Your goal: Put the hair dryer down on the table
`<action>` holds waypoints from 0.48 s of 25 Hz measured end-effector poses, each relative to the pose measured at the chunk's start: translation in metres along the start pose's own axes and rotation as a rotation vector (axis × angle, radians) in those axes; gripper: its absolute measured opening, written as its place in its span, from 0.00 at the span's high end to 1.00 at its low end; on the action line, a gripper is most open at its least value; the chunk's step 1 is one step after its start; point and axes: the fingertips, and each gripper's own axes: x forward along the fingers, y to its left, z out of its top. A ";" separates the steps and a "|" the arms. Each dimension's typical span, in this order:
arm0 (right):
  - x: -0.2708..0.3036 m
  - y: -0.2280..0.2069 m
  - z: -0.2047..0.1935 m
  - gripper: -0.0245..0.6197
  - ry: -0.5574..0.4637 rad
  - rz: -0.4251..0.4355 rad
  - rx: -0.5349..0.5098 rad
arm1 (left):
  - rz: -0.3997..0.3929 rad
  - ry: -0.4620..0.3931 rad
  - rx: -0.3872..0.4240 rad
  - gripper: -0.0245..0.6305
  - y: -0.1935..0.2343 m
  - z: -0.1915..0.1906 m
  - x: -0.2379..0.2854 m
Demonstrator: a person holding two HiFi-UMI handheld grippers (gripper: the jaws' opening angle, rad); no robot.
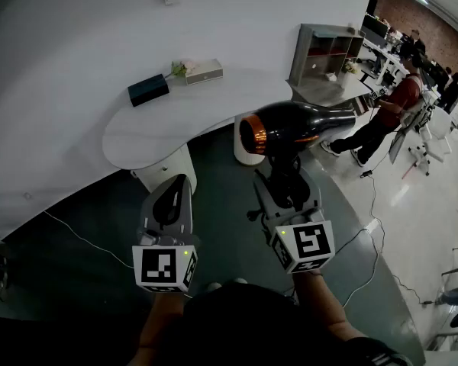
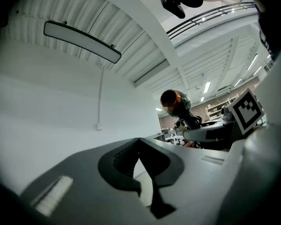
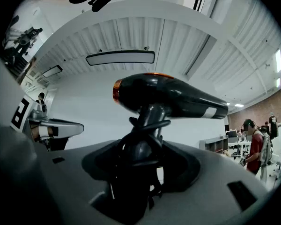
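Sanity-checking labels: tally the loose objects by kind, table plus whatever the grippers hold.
hair dryer: 1
boxes: 2, dark box and pale box
flower: 1
Total: 4

Your head view is dim, and the floor [image 1: 214, 197] beneath your jaws is nearly black. Both gripper views bow toward dark round edges. A ceiling lamp [image 3: 120, 57] glows above the jaws, leaving soft sheen on the hair dryer [image 3: 173, 95].

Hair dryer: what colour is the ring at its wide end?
Copper-orange ring on the hair dryer; best in head view.
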 end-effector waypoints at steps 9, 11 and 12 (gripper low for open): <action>0.003 0.000 -0.003 0.56 -0.015 0.020 0.016 | -0.003 -0.005 0.003 0.94 0.001 -0.004 0.004; 0.004 -0.003 -0.003 0.56 -0.017 0.022 0.005 | 0.005 -0.004 0.001 0.94 0.001 -0.005 0.005; 0.005 -0.004 -0.003 0.56 -0.019 0.024 -0.002 | 0.012 -0.003 -0.001 0.94 0.000 -0.005 0.005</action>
